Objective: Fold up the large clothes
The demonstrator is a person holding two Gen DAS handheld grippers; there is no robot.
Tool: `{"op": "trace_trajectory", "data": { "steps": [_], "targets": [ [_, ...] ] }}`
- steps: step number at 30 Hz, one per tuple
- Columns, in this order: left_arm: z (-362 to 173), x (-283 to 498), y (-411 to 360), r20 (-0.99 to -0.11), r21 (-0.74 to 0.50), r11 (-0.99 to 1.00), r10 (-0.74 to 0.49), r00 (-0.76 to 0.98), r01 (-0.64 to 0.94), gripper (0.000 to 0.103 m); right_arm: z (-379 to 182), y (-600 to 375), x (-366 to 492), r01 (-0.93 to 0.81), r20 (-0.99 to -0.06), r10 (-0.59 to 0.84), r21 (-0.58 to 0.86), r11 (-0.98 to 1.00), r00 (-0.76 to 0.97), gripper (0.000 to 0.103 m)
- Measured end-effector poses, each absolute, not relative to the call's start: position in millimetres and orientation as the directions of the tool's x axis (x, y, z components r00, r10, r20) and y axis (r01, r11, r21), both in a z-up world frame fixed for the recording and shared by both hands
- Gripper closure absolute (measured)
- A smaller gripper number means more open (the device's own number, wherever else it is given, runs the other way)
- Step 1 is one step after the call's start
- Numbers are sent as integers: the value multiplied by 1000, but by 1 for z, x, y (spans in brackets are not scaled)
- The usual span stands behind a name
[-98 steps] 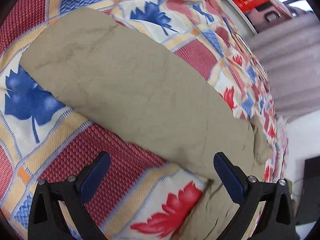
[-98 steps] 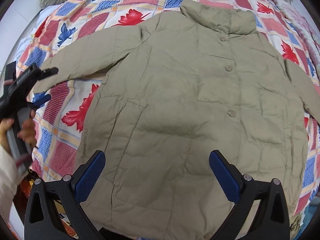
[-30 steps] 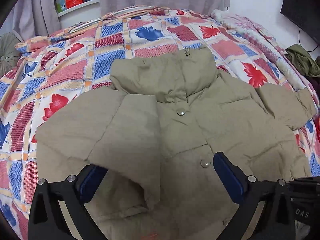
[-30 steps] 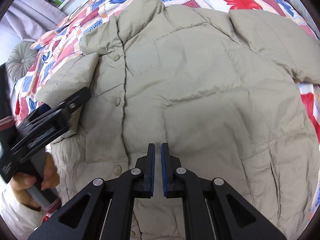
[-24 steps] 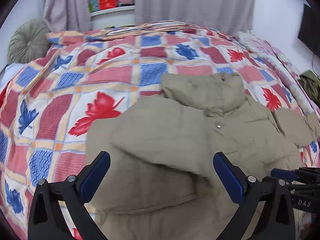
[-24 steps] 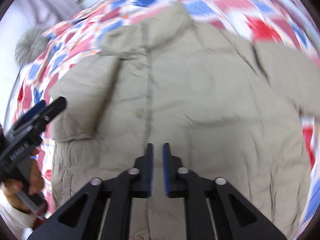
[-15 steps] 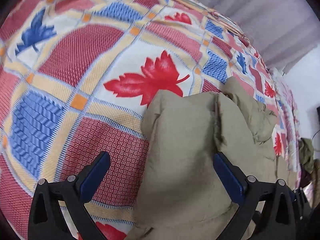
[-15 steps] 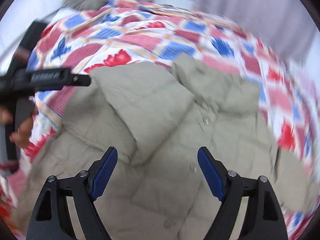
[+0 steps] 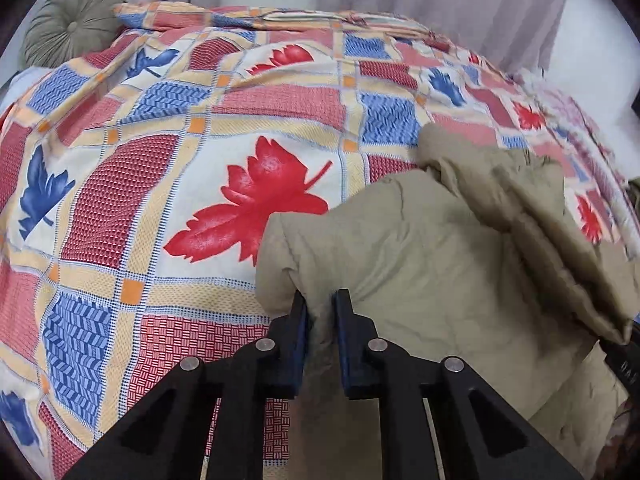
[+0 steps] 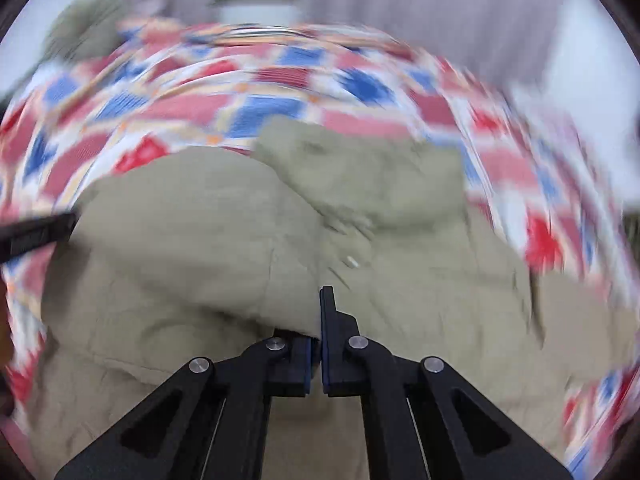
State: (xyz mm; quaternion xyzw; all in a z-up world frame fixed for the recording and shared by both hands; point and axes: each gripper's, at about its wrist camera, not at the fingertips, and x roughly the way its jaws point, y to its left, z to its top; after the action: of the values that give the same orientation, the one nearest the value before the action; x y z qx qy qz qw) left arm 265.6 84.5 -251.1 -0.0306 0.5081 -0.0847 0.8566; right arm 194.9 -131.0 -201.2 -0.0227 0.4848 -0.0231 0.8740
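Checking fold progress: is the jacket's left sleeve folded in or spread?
Folded in: the sleeve lies across the jacket front.

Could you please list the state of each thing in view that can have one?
Jacket: lying on the bedspread, one sleeve folded in over the front, collar at the far end.
Left gripper: jaws closing, jacket fabric pinched between them.
Right gripper: shut on a fold of the jacket.
Bedspread: spread flat, lightly wrinkled.
Round cushion: resting at the bed's far corner.
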Motion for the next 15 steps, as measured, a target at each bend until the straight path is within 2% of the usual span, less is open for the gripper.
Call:
{"op": "trace_trajectory", "data": {
  "steps": [3, 5, 8, 11, 15],
  "targets": [
    [-261, 263, 80, -878, -111, 987, -150, 454, 113, 88, -238, -192, 189, 247, -908, 111, 225, 943, 403, 100],
    [-263, 262, 81, -881, -102, 990, -137, 452, 101, 88, -259, -215, 182, 341, -886, 247, 389, 856, 392, 100],
    [-265, 262, 85, -888, -90, 992, -119, 445, 85, 87, -268, -236, 175, 425, -834, 357, 529, 734, 422, 99],
    [-255, 264, 96, -893, -123, 990, -139, 429, 63, 87, -272, -256, 164, 514, -801, 405, 595, 617, 441, 94],
    [-227, 256, 113, -885, -131, 990, -143, 442, 57, 87, -265, -272, 152, 543, -805, 423, 592, 595, 415, 94]
  ]
}}
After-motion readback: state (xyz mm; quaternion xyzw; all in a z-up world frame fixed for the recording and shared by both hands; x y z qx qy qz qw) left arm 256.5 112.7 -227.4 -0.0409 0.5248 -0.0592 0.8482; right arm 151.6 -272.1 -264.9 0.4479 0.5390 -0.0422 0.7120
